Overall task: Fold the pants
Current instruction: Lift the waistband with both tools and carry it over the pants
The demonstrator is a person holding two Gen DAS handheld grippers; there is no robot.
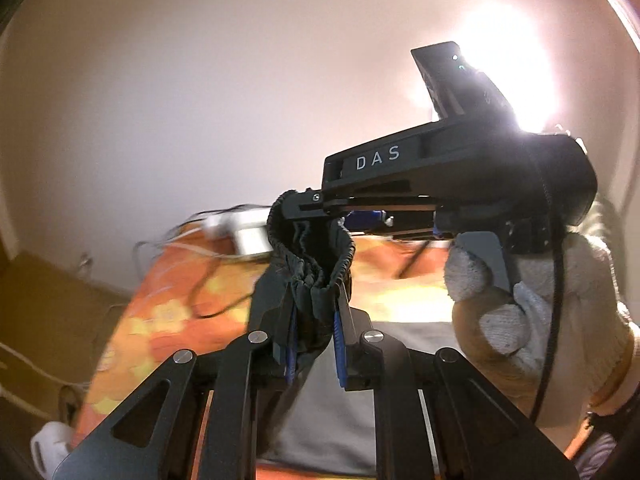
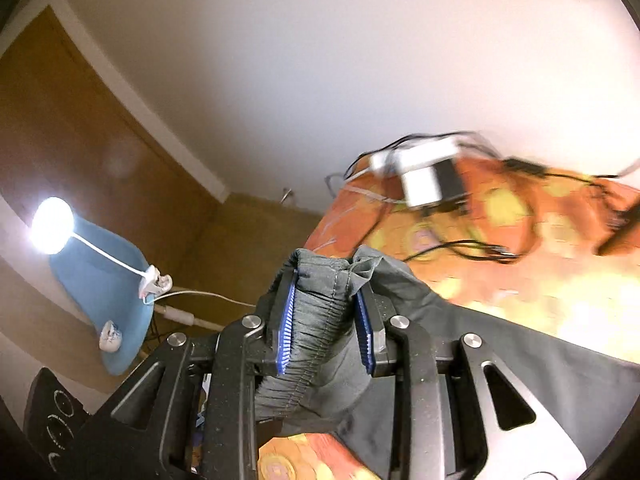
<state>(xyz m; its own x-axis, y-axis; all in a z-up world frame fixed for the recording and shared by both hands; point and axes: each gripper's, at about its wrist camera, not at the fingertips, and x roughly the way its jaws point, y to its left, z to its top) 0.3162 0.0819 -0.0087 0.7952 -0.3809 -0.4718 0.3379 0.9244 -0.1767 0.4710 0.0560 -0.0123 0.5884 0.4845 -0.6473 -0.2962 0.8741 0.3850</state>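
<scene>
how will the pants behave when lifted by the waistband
Likely floppy: the pants bunch and crease between the right tool. Probably light, since the thin fabric drapes loosely. The gathered waistband in the left tool should resist slipping.

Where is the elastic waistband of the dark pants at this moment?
The waistband is lifted above the orange bedcover, pinched in both tools: bunched between the right tool pads, and likewise in the left tool at centre.

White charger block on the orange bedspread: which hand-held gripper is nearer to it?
Right, likely. The right hand-held gripper, clamped on the pants waistband, has its tips just before the charger block; the left hand-held gripper holds the waistband further back, behind the right one.
</scene>
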